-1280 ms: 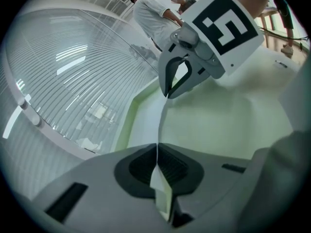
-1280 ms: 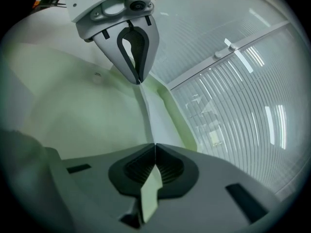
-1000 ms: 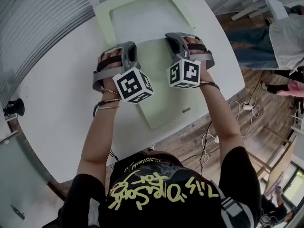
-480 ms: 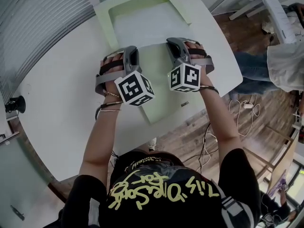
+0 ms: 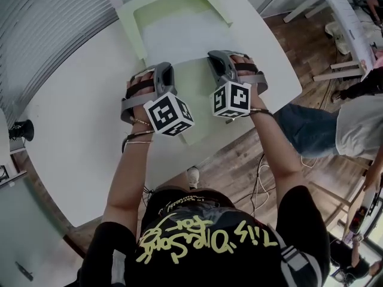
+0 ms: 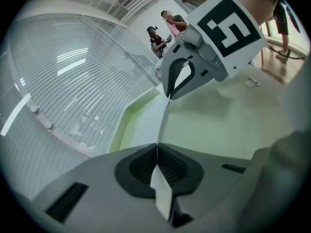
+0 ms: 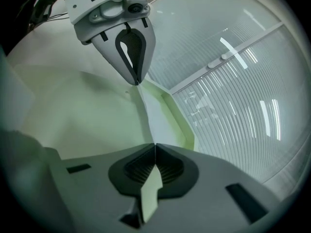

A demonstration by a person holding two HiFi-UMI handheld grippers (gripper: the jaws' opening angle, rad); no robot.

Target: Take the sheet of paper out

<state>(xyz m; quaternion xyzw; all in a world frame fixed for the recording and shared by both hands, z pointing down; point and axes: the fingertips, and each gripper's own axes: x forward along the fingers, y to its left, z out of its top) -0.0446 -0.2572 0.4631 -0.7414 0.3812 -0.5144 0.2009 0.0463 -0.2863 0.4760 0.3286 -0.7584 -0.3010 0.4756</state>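
A light green folder [image 5: 133, 26] lies open at the far side of the white table [image 5: 78, 118], with a white area inside its rim. A pale green sheet of paper [image 5: 192, 79] runs from it toward the person and reaches over the table's front edge. My left gripper [image 5: 164, 70] and right gripper [image 5: 216, 58] stand side by side, both shut on the sheet. In the left gripper view the sheet's edge [image 6: 163, 120] runs from my left gripper [image 6: 156, 152] to the right gripper's tip [image 6: 170, 93]. In the right gripper view it runs from my right gripper [image 7: 154, 152] to the left gripper's tip [image 7: 136, 81].
A ribbed translucent wall [image 5: 42, 23] borders the table on the far left. A small black object [image 5: 21, 130] sits beyond the table's left edge. Cables [image 5: 260, 178] lie on the wooden floor, and people stand at the right [image 5: 353, 124].
Both grippers have drawn back toward the person, still shut on the sheet. More of the white area inside the folder shows beyond them.
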